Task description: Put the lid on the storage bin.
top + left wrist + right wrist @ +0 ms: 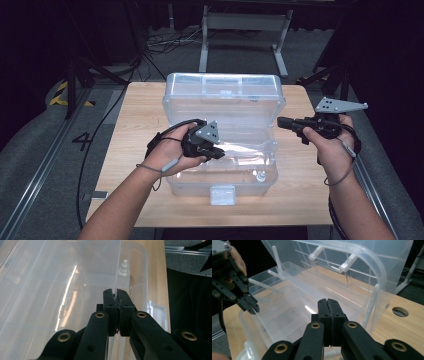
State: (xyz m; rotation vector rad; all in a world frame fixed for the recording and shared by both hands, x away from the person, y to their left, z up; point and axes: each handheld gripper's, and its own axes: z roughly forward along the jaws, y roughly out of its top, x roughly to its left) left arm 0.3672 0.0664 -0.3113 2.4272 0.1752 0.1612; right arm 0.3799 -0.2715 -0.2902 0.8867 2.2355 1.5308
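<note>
A clear plastic storage box (222, 170) sits in the middle of the wooden table (125, 145), its hinged lid (225, 95) standing open and upright at the far side. The left gripper (216, 154) reaches over the box's left wall into its inside; in the left gripper view its jaws are pressed together with the thin clear edge of a plastic wall (117, 277) running into the seam between them, though a firm grip cannot be confirmed. The right gripper (281, 121) hangs just beside the box's right end, its jaws clenched on nothing. A white latch (223, 194) projects from the box's near wall.
</note>
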